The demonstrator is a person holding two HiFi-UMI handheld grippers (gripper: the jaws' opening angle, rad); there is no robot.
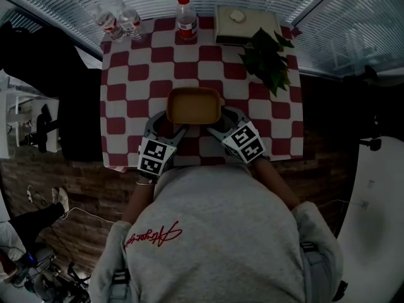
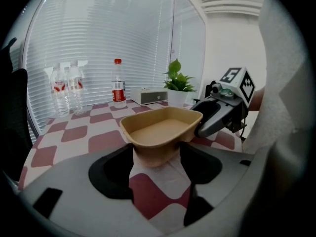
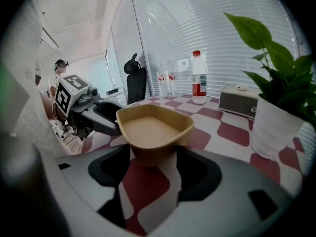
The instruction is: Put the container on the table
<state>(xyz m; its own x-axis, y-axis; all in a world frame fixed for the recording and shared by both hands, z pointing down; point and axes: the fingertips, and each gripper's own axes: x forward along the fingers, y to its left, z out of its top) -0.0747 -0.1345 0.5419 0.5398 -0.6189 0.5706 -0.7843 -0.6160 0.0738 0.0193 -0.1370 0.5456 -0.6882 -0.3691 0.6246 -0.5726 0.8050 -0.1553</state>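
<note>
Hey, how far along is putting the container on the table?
Done: the tan container is over the checkered table, near its front edge. In hand: the left gripper and right gripper each clamp a near corner. Still to do: whether its base touches the table is unclear; set it down if needed, then open both grippers.

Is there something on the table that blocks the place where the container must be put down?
Nothing visible does. The container, gripped at its near corners by the left gripper and right gripper, is over bare checkered table. The bottles, box and plant stand apart at the far edge. Directly beneath it is hidden.
</note>
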